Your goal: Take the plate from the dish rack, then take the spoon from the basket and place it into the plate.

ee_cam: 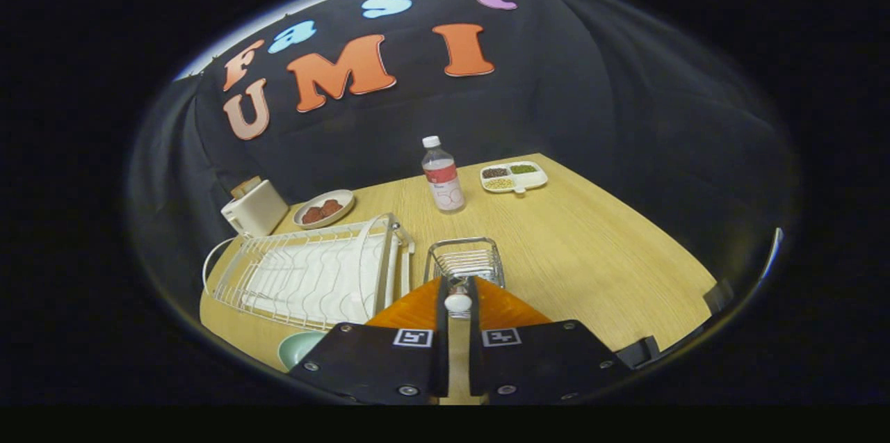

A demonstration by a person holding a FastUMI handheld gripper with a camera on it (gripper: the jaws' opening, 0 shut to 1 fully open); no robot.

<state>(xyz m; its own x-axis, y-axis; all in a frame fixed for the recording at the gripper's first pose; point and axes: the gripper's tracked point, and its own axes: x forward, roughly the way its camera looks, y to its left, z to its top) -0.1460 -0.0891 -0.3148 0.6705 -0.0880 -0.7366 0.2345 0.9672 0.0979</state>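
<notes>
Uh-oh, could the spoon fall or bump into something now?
Maybe. The hand-held gripper pinches just the small rounded end of the spoon, so it might slip or swing. It hangs right over the wire basket, so it could snag on the wires. The plate sits low beside the fingers, next to the dish rack, so the spoon could miss it.

- One gripper (457,290), its two fingers closed on one white spoon (458,302).
- One wire basket (466,262), just beyond the fingertips.
- One white wire dish rack (306,276), left of the basket.
- One pale green plate (300,347), below the rack.
- One clear bottle (442,174) with a white cap.
- One divided tray (514,177) with three filled compartments.
- One small dish (323,209) holding two brown pieces of food.
- One white toaster (254,208).
- One wooden table (591,248).
</notes>
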